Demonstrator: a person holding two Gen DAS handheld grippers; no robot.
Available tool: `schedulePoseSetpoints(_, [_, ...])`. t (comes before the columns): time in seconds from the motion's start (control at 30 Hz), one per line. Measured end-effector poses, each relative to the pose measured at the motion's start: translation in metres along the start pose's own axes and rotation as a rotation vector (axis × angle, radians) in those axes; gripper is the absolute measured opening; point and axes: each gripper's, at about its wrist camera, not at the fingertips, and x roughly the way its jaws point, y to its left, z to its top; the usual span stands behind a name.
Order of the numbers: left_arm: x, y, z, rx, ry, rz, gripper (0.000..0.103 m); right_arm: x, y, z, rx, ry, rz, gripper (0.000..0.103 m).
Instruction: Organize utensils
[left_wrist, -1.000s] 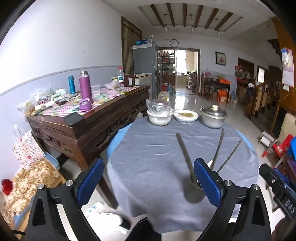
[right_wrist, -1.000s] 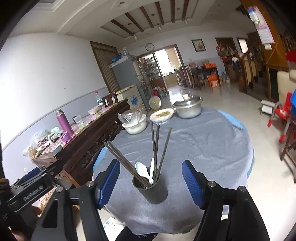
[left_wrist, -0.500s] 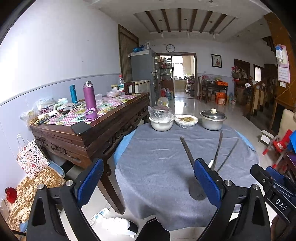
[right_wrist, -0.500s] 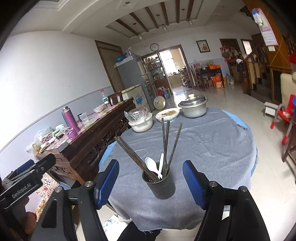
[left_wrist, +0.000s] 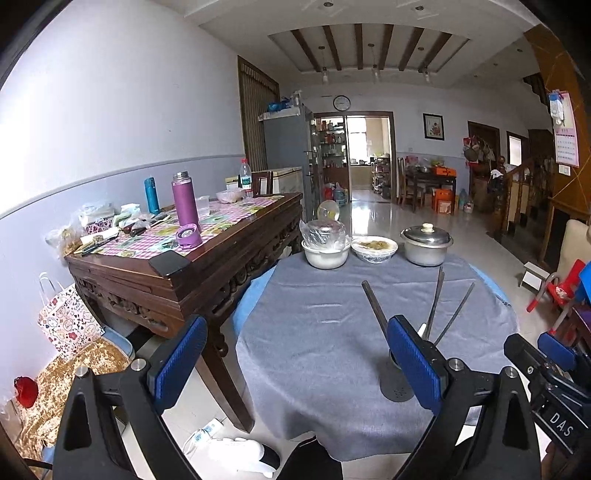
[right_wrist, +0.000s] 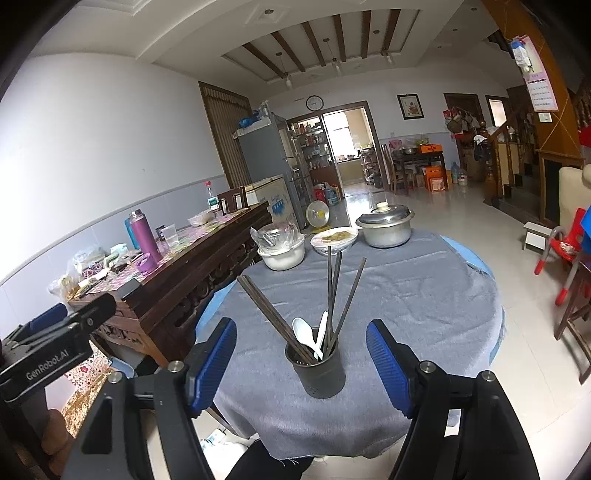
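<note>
Jaws wide on both grippers — utensil holder (right_wrist: 320, 371) untouched.

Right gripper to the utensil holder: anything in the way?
Nothing visible. The right gripper is open, and the dark utensil holder stands on the grey tablecloth straight ahead, centred in the gap between its blue pads. The chopsticks and white spoon stand inside the holder, not in front of it.
</note>
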Motion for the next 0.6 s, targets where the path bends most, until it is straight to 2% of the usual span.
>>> schedulePoseSetpoints(0.6, [-0.0036, 0.0011, 0.0014, 0.002, -0.005, 0.002, 0.098, 0.0019, 0.0048, -0.0073, -0.011, 0.008, 0.004, 0.076])
